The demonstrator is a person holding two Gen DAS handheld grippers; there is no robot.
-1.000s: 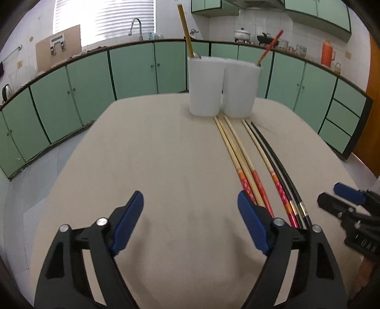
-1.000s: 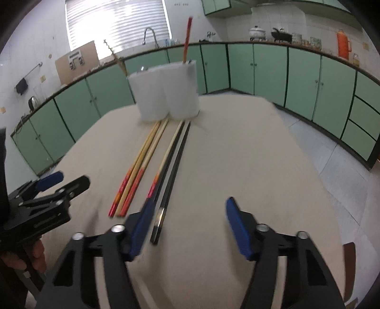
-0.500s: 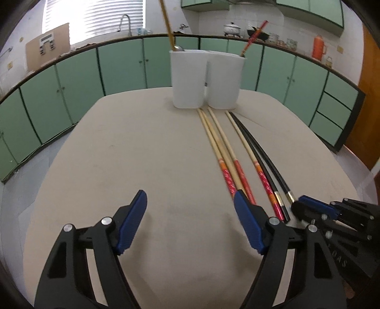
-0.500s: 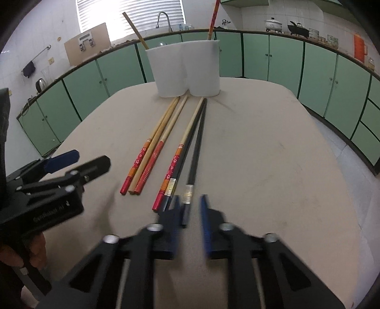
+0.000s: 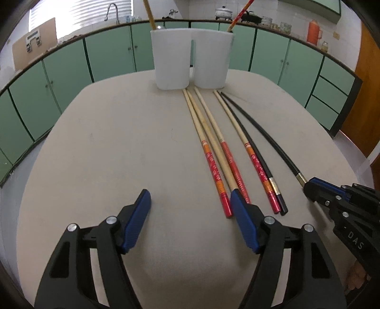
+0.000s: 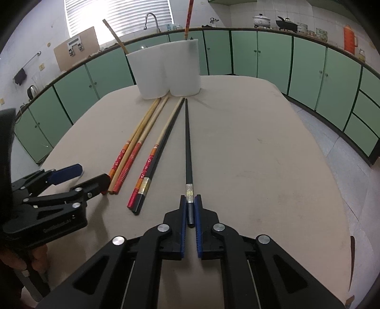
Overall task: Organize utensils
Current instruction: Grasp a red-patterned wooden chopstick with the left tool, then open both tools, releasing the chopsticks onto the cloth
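Observation:
Several chopsticks lie side by side on the beige table, tips toward a white two-compartment holder at the far edge. My right gripper is shut on the near end of a black chopstick, which lies angled away from the rest. The red-ended bamboo chopsticks and a second black chopstick rest untouched. My left gripper hovers low with its jaws closing. The leftmost chopsticks' near ends lie at its right finger, ungripped.
One bamboo stick stands in the holder's left compartment and a red one in the right. Green cabinets ring the table under a counter with a sink tap. A hand holds the left gripper.
My right gripper closed on the outer black chopstick and swung it apart from its pair. The left gripper came nearer the red-ended chopsticks and narrowed slightly.

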